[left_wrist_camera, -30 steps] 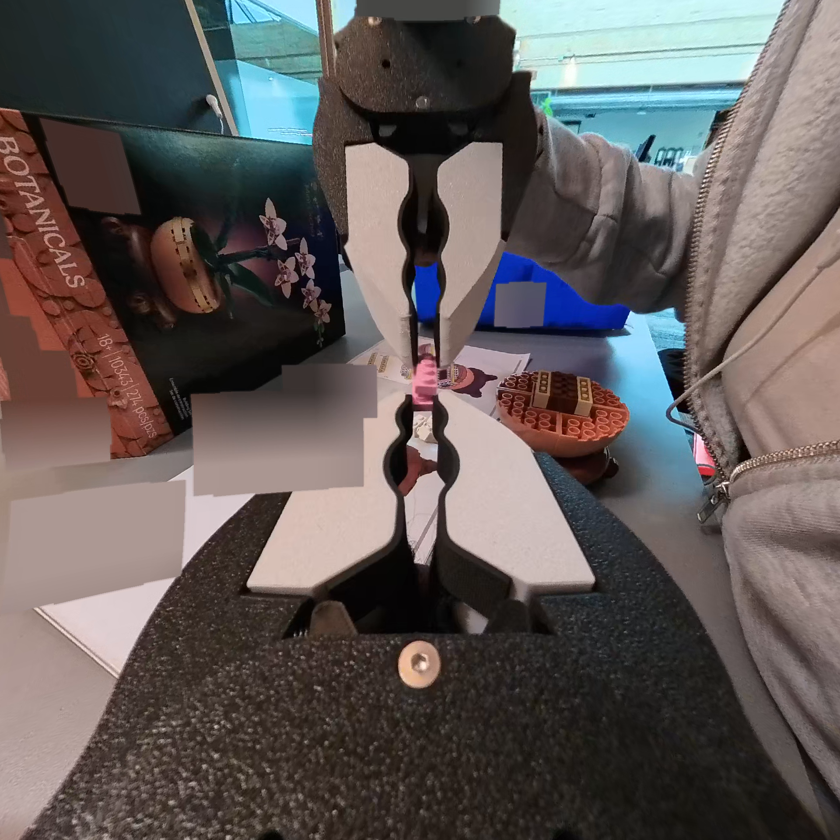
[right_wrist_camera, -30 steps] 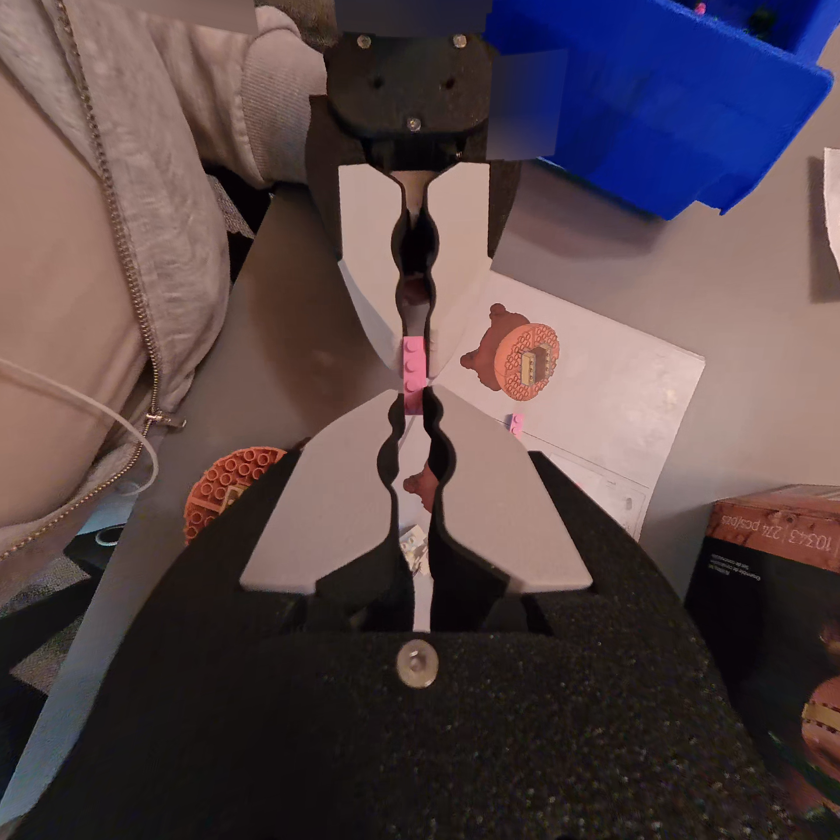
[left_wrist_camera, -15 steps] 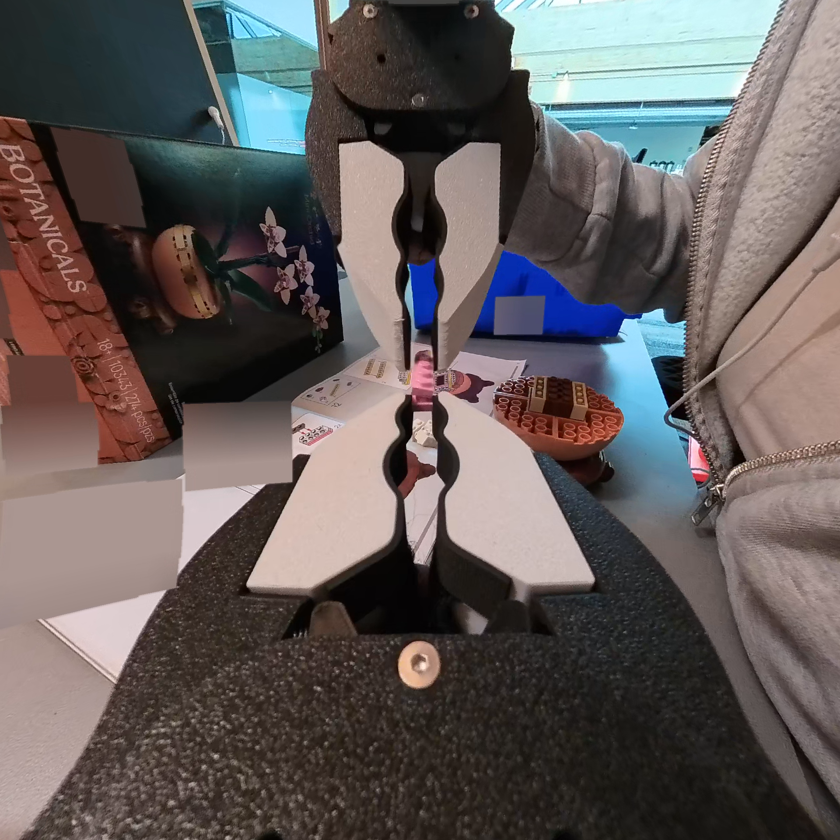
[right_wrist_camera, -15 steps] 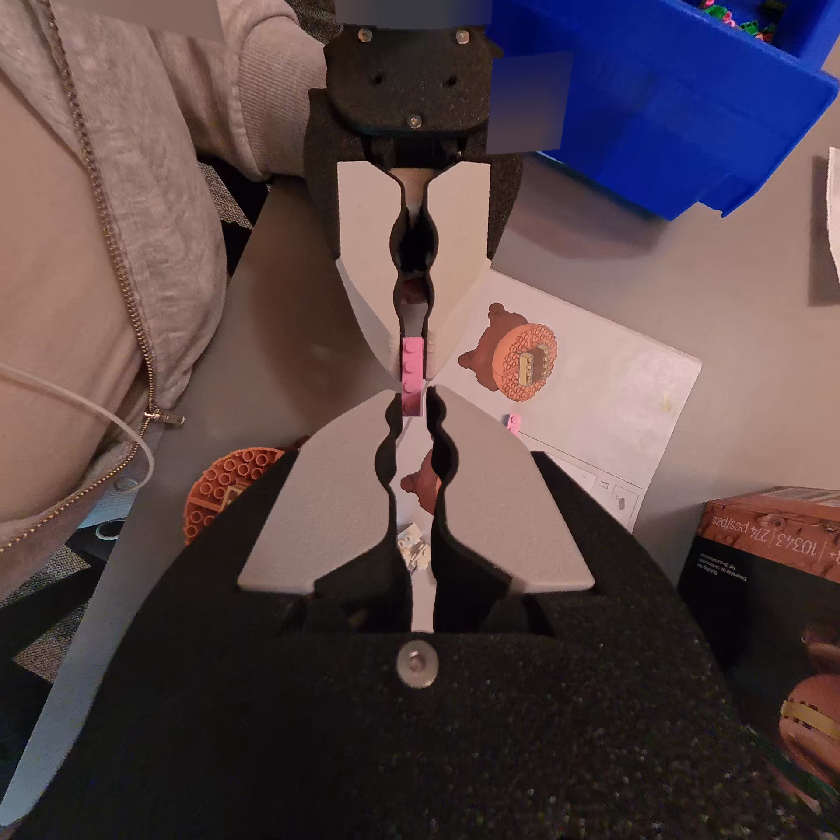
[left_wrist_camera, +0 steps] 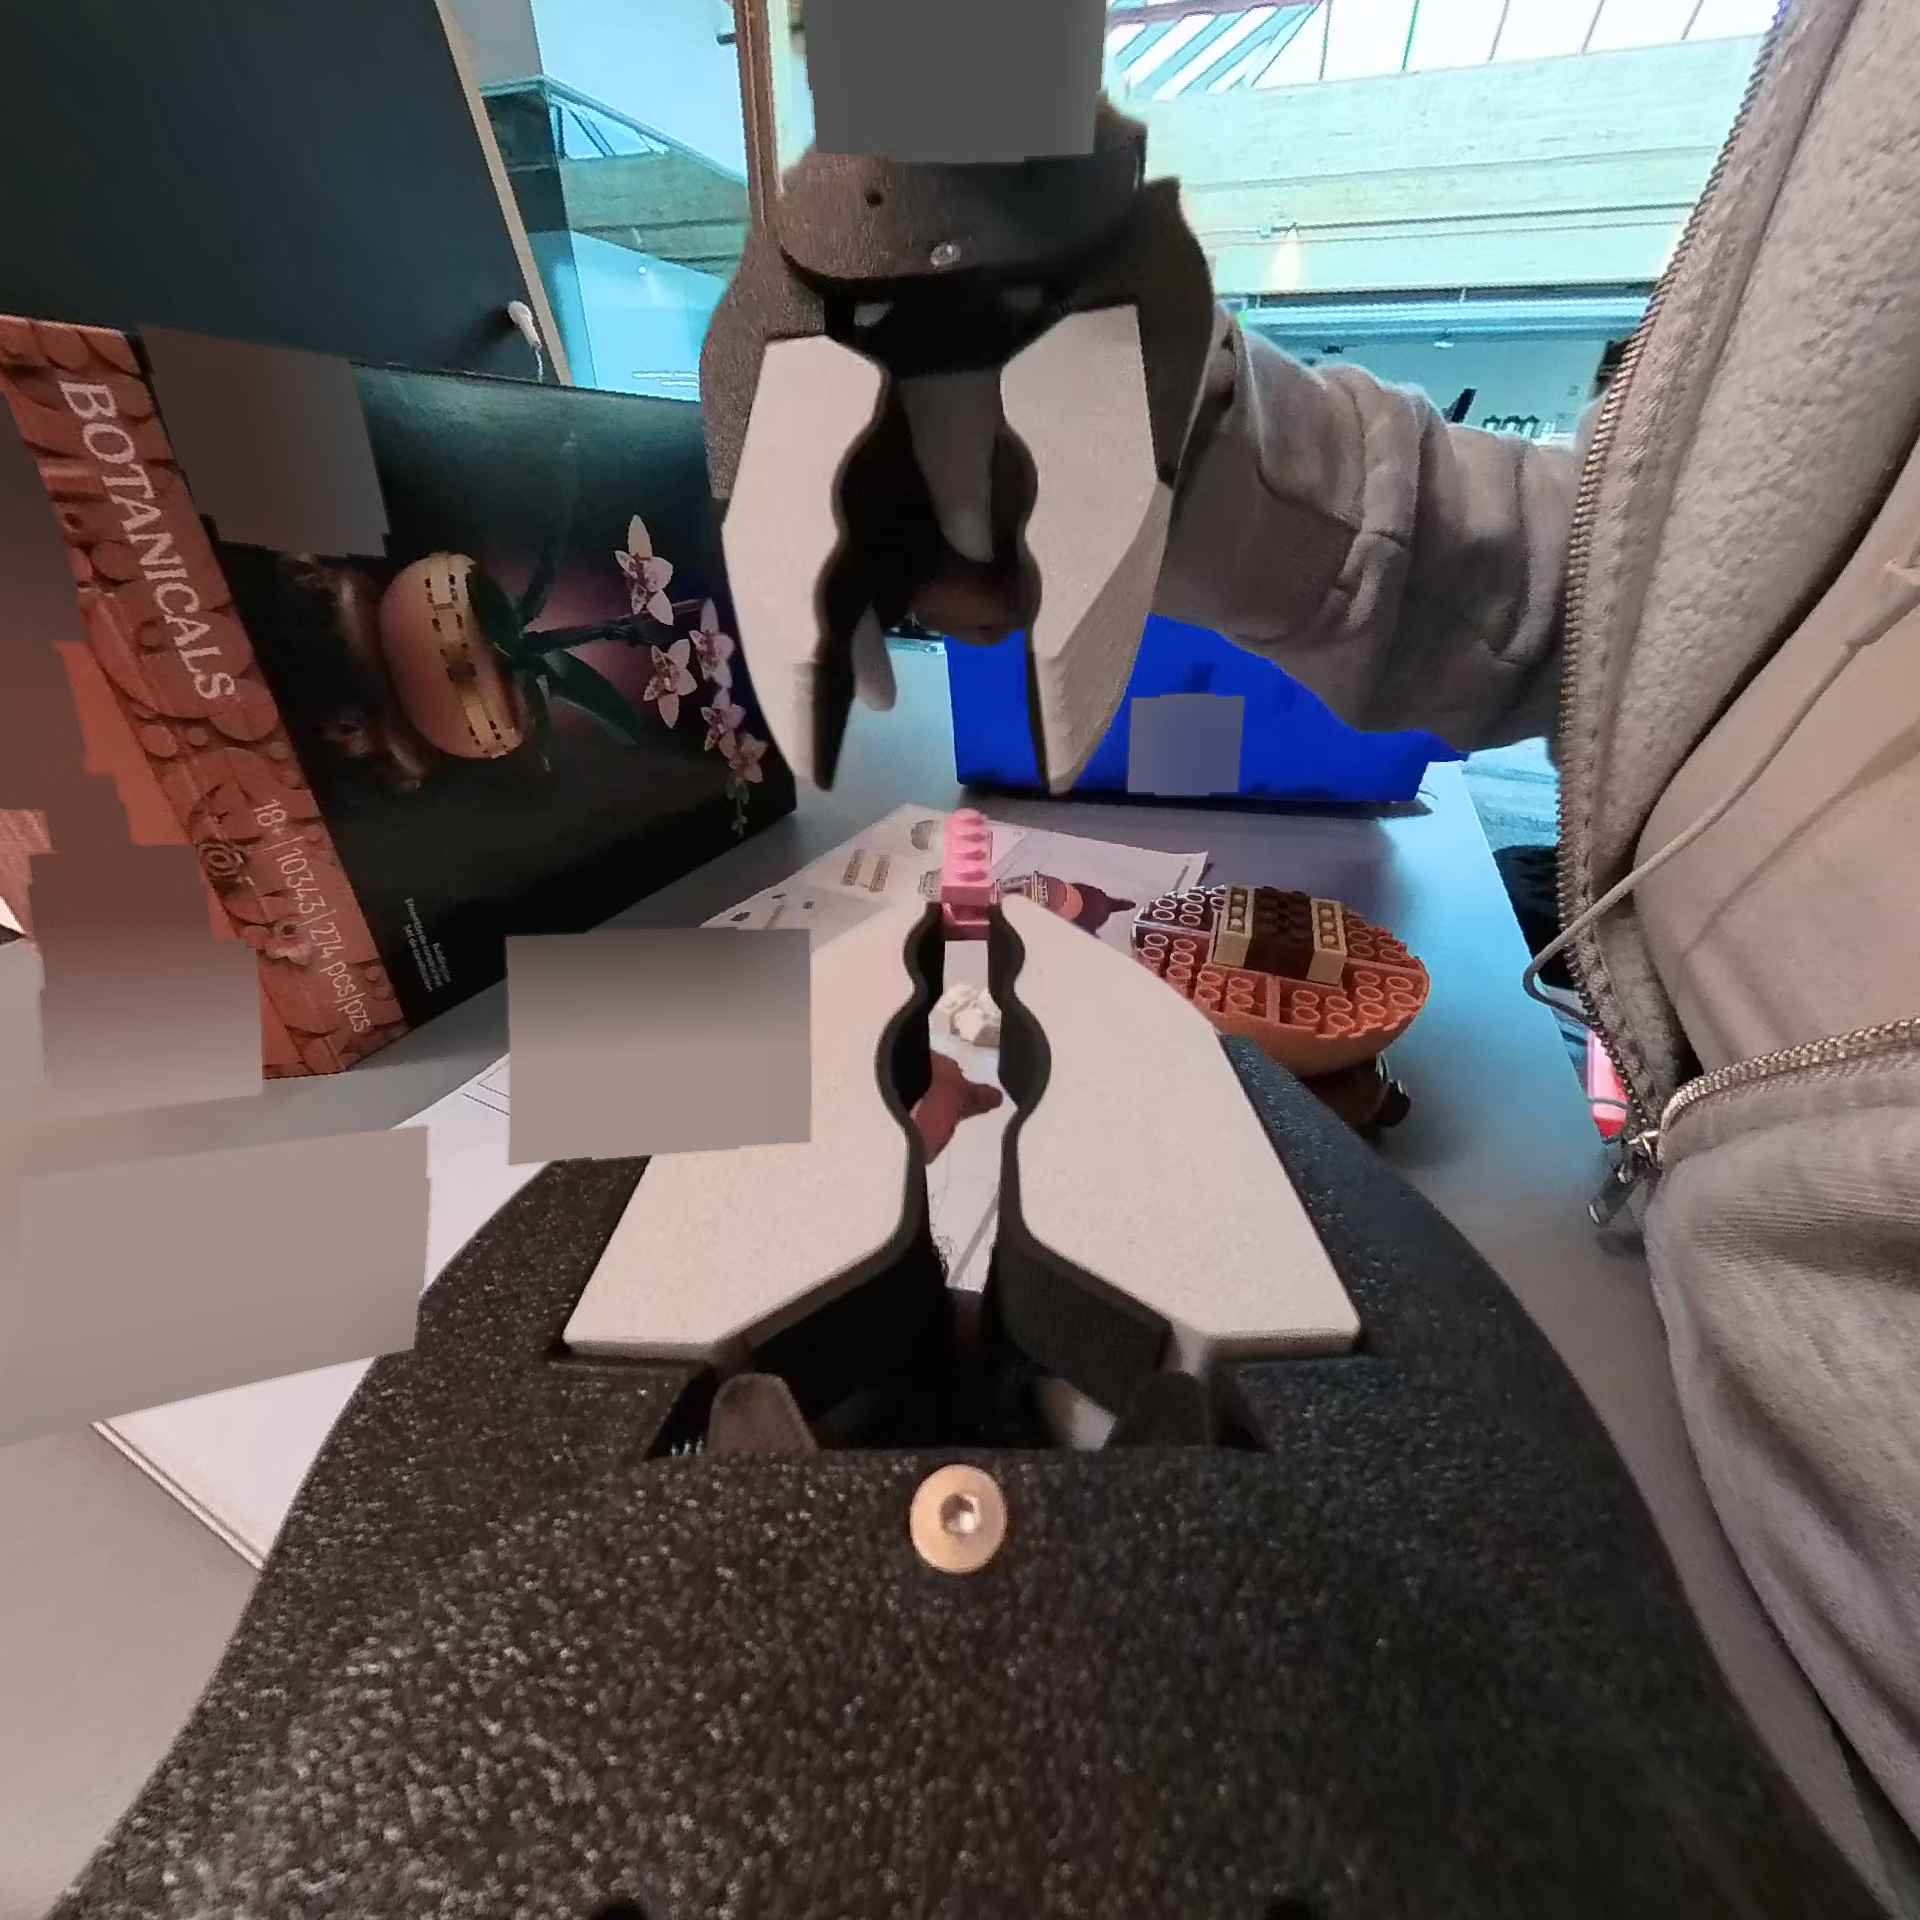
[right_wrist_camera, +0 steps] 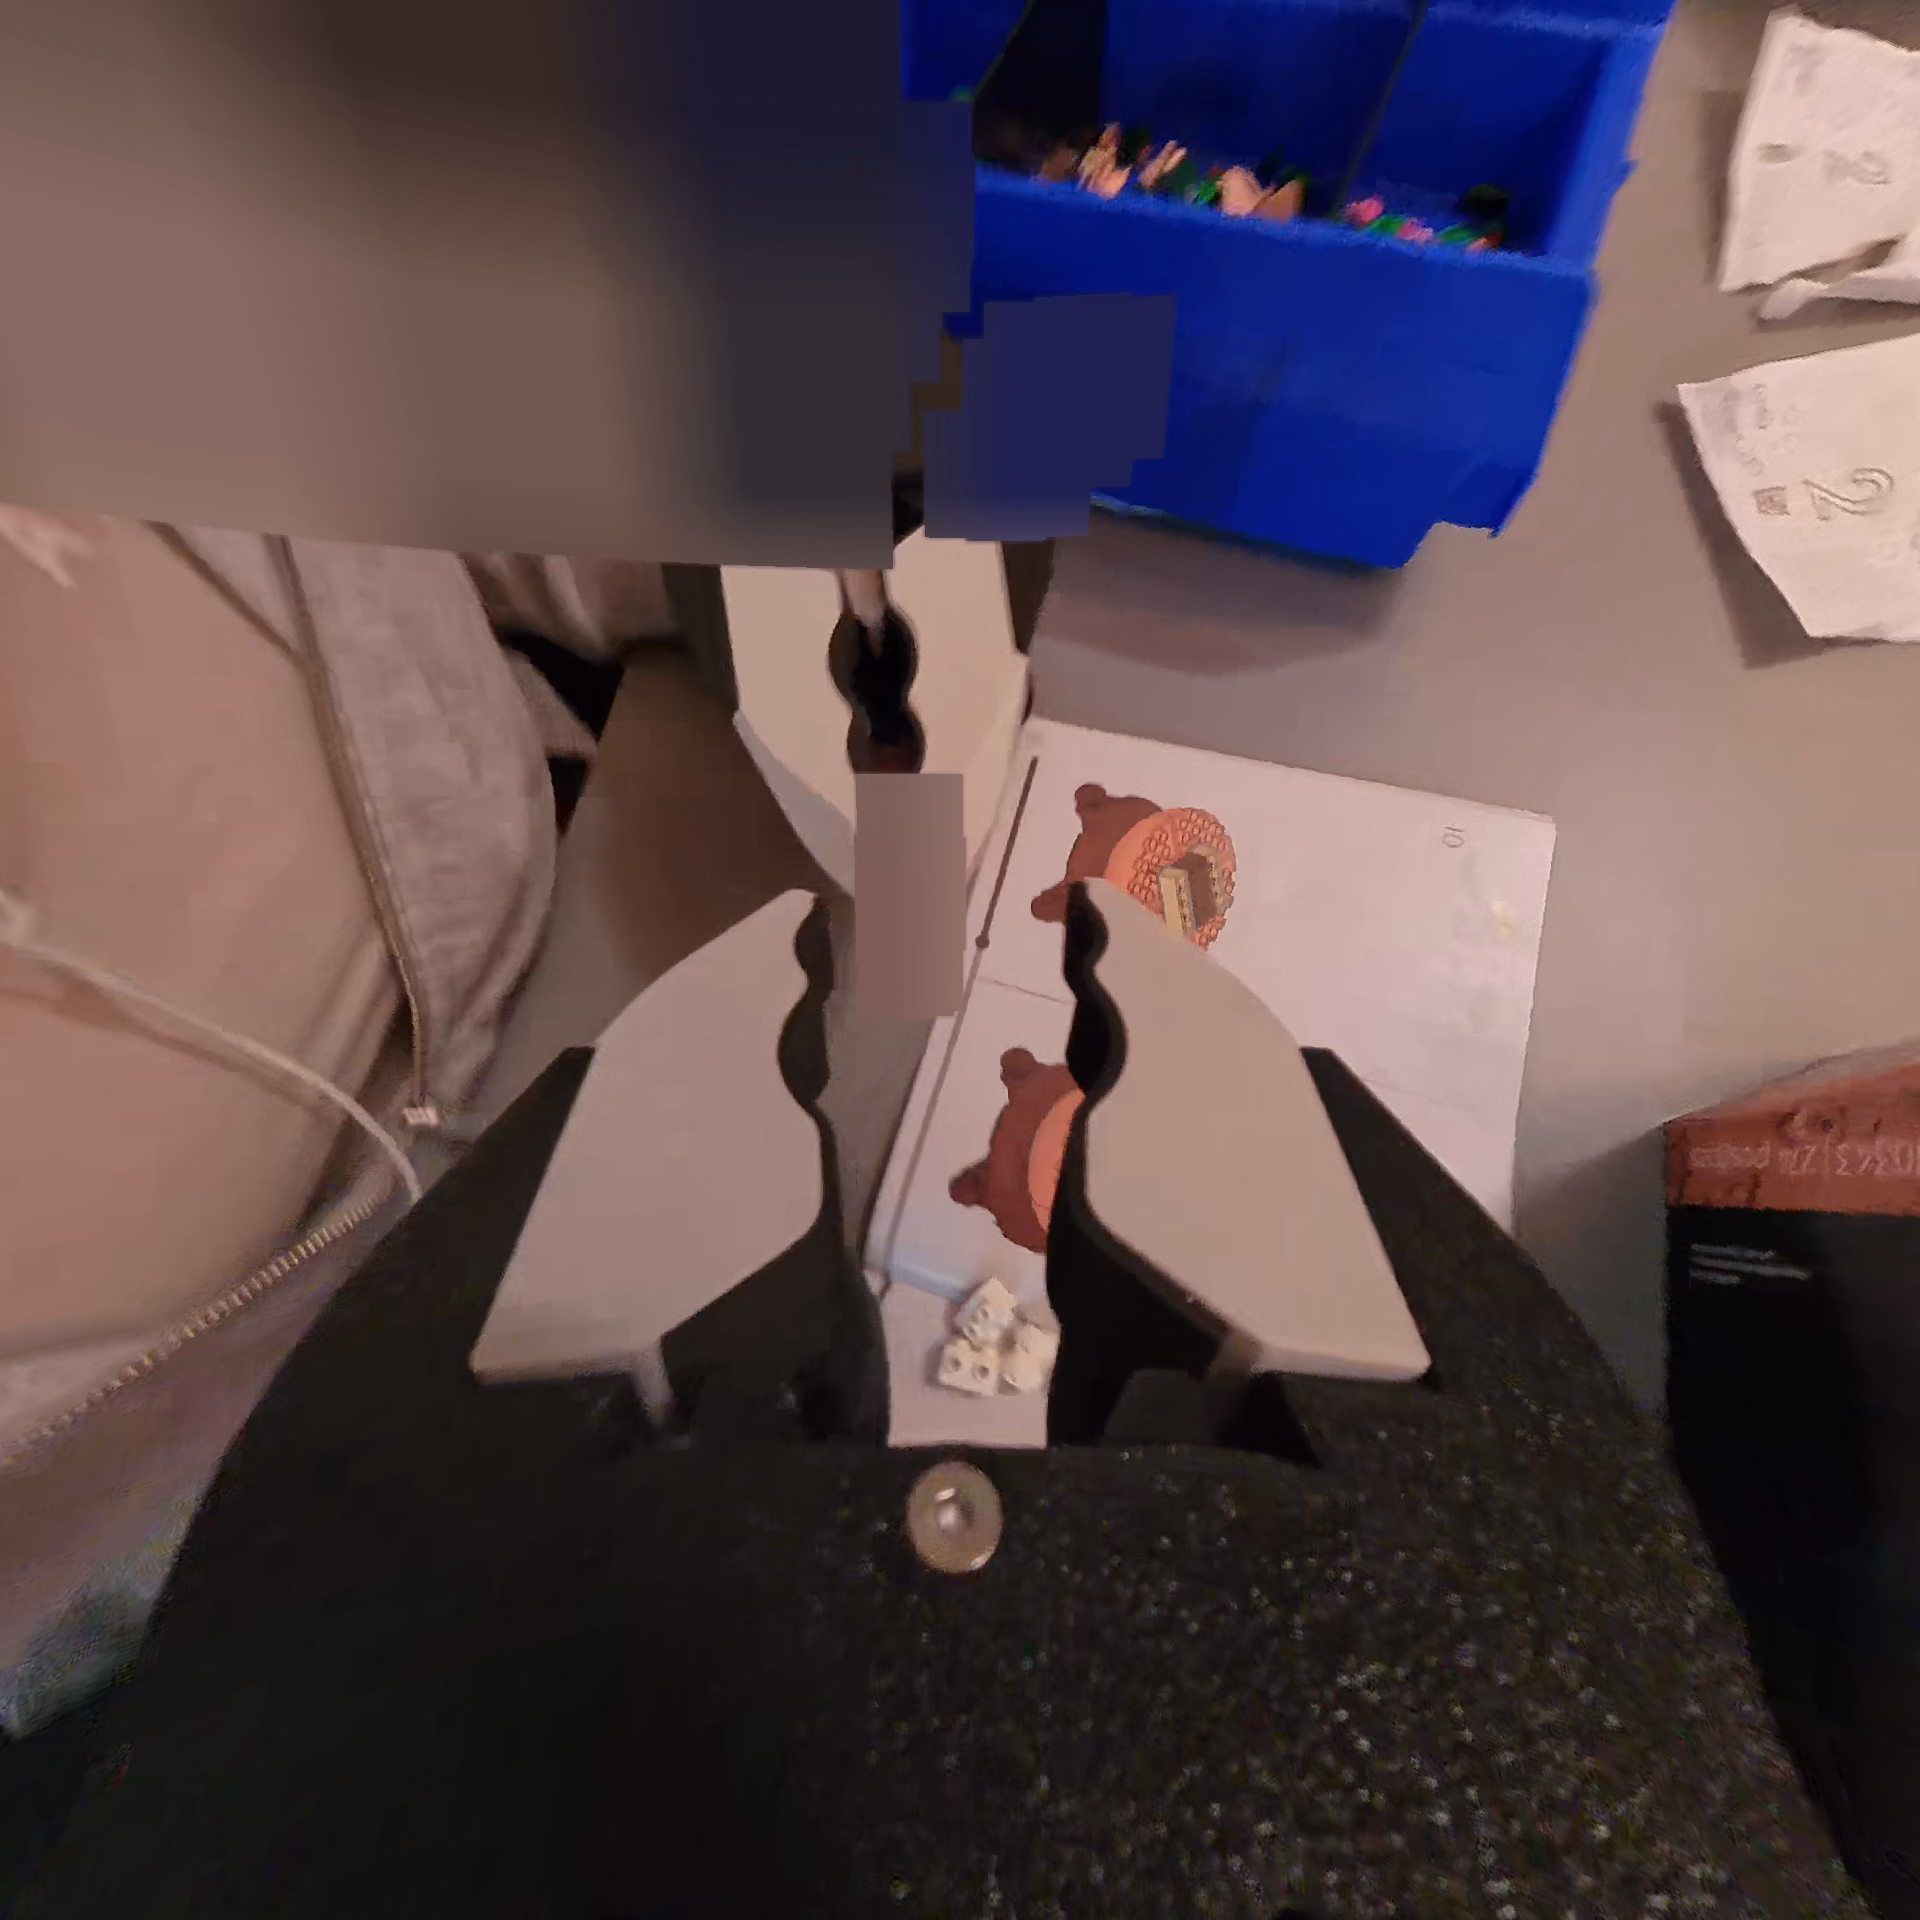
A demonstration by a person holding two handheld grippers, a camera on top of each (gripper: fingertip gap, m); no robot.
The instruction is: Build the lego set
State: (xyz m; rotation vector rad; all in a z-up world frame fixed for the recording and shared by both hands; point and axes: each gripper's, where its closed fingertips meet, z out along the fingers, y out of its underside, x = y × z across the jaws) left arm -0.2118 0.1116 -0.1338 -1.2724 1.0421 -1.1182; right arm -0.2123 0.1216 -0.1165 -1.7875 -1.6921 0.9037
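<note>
Studded pink brick (left_wrist_camera: 966,871) pinched by left gripper's (left_wrist_camera: 968,908) smooth grey fingertips (left_wrist_camera: 1023,920).

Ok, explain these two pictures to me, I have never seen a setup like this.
There is no robot: a person in a grey hoodie holds a two-finger clamp tool in each hand, each with its own camera looking along its fingers. In the left tool's picture, the left gripper pinches a pink brick; the right gripper faces it, fingers apart and empty. The other picture is the right tool's own view. On the grey table lie an open instruction booklet, a round brown part-built model, small white pieces, a blue parts bin and the set's box.
</note>
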